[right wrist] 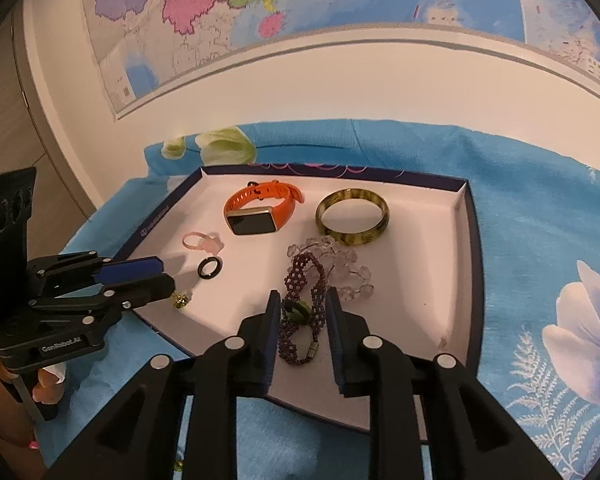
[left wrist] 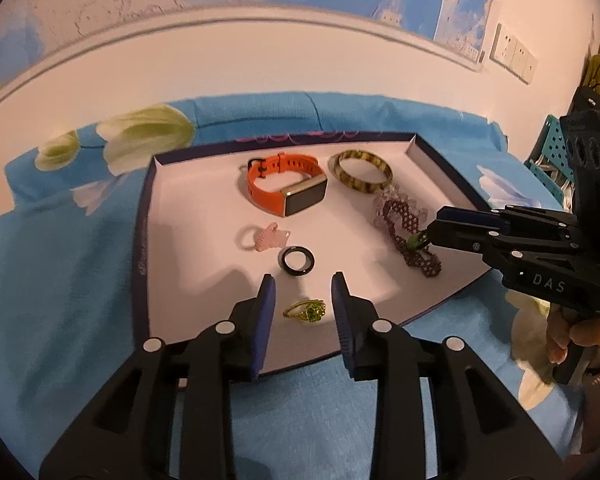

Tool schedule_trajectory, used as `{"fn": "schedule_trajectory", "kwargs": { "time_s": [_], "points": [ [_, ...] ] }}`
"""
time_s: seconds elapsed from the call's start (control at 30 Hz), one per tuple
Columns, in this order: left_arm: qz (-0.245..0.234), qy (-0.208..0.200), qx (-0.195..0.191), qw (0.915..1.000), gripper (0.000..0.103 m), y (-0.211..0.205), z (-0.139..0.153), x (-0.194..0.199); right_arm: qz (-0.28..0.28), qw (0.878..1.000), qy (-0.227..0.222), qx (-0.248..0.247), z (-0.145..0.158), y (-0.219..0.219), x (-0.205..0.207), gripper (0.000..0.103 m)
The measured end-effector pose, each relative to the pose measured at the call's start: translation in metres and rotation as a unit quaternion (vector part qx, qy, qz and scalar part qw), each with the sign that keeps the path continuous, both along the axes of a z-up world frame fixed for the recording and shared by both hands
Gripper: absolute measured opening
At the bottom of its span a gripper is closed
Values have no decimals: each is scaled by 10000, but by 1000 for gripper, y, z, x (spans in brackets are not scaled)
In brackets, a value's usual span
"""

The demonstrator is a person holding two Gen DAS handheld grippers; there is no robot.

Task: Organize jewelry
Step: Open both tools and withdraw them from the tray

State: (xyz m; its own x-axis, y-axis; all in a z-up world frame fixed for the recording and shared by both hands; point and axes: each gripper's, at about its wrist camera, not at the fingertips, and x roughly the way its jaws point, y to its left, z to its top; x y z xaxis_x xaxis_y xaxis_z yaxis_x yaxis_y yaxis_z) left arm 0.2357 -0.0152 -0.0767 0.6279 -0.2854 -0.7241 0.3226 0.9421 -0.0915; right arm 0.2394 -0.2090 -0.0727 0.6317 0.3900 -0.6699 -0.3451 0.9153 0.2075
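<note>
A shallow white tray (left wrist: 436,160) with a dark rim sits on a blue flowered cloth (left wrist: 60,280). In the left wrist view the left gripper (left wrist: 303,282) has its pads apart, with the green ring (left wrist: 306,311) lying loose between them at 6 o'clock in the tray, untouched. A black ring (left wrist: 297,262) lies just past it toward 12, a pink ring (left wrist: 266,237) at 10 o'clock from that. The orange watch (left wrist: 286,184) and the striped bangle (left wrist: 360,170) lie at the far side. In the right wrist view the right gripper (right wrist: 303,300) is also parted, its pads on either side of the dark beaded bracelet (right wrist: 302,312) without pressing it. A clear bead bracelet (right wrist: 340,268) lies beside that, at 1 o'clock.
</note>
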Motion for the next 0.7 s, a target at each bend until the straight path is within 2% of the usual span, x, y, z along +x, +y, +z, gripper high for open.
{"fn": "schedule_trajectory", "kwargs": {
  "time_s": [0.4, 0.7],
  "points": [
    [-165, -492, -73, 9986, 41, 4, 28, -48, 97, 9995, -173, 256, 20, -10, -36, 34],
    [-522, -517, -110, 9972, 45, -7, 25, -86, 254, 9990, -132, 353, 22, -14, -79, 41]
  ]
}}
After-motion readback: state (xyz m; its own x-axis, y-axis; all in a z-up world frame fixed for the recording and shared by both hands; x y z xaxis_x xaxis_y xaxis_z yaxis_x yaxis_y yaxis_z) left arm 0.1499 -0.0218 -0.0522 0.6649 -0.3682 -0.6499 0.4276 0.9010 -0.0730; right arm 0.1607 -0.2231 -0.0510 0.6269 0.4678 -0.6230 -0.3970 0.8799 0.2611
